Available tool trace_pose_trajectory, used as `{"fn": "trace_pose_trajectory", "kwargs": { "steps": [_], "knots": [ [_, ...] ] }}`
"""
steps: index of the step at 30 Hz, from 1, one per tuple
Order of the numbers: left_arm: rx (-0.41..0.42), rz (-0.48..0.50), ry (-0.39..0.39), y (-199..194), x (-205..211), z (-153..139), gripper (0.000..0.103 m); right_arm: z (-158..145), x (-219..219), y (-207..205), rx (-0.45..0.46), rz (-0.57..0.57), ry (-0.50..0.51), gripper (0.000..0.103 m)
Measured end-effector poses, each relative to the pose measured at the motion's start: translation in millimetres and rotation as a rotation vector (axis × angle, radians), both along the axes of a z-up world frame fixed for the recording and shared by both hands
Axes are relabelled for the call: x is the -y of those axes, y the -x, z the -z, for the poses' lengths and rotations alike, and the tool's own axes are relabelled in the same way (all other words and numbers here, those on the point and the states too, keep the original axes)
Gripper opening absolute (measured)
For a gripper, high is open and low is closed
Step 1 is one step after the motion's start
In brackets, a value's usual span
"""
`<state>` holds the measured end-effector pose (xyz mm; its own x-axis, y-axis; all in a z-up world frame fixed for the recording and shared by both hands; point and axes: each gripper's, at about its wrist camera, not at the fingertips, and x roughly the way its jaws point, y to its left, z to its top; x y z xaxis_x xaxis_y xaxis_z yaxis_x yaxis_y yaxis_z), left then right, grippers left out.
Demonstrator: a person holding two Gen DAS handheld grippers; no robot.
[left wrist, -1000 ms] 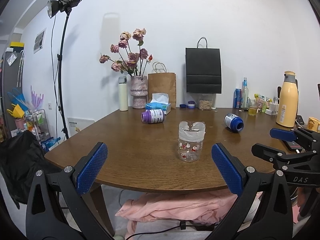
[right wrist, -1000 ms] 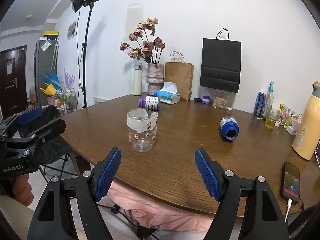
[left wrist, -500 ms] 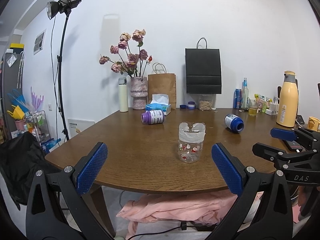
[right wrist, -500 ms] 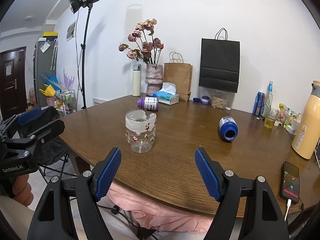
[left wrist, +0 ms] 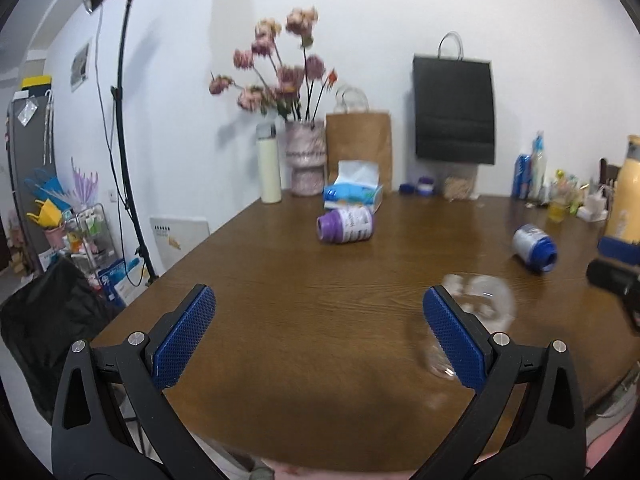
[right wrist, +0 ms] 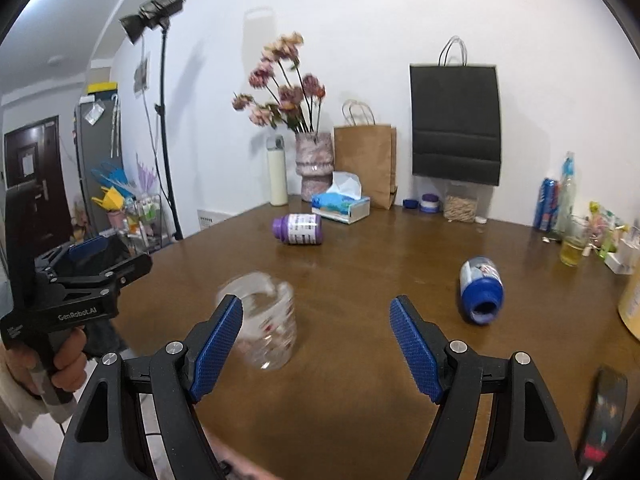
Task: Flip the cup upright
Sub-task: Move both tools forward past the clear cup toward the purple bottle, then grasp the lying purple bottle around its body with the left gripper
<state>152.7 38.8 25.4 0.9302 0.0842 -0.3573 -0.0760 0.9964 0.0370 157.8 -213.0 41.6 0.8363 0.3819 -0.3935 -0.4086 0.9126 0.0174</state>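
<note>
A clear printed cup [left wrist: 482,310] [right wrist: 272,320] stands on the brown table [left wrist: 288,304], blurred by motion. It lies just beyond the right finger of my open left gripper [left wrist: 318,296], and just beyond the left finger of my open right gripper [right wrist: 316,308]. Neither gripper holds anything. A purple cup [left wrist: 346,225] [right wrist: 298,229] lies on its side further back. At the right, a blue cup [left wrist: 534,246] [right wrist: 480,288] lies on its side with its mouth toward me. The left gripper [right wrist: 120,256] also shows in the right wrist view, held by a hand [right wrist: 60,364].
Along the back wall stand a vase of flowers [left wrist: 304,160], a white flask [left wrist: 269,168], a tissue box [left wrist: 354,192] and paper bags [left wrist: 360,144]. A yellow jug [left wrist: 626,196] and a phone [right wrist: 606,412] sit at the right. A light stand [left wrist: 124,120] rises at the left.
Both grippers have moved forward over the table edge and now flank the clear cup, which looks much closer and blurred. Both stay open.
</note>
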Motion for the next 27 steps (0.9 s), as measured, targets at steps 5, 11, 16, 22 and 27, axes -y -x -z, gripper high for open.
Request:
{"fn": "trace_pose_trajectory", "kwargs": {
  "steps": [5,11,16,22,27],
  "knots": [
    [-0.073,0.015,0.036,-51,-11,-3,0.103,-12,-12,-64,-0.02,-0.054,0.063,0.081],
    [-0.184,0.098,0.161,-129,-18,-13,0.103,-18,-23,-134,-0.094,-0.102,0.072,0.081],
    [-0.322,0.117,0.303,-211,-11,-9,0.101,-8,-36,-170,-0.13,-0.131,0.078,0.081],
    [-0.488,0.034,0.48,-309,-8,7,0.1,7,-40,-198,-0.165,-0.127,0.068,0.081],
    [-0.694,-0.152,0.542,-373,-14,36,0.1,10,-32,-211,-0.169,-0.115,0.075,0.081]
  ]
}}
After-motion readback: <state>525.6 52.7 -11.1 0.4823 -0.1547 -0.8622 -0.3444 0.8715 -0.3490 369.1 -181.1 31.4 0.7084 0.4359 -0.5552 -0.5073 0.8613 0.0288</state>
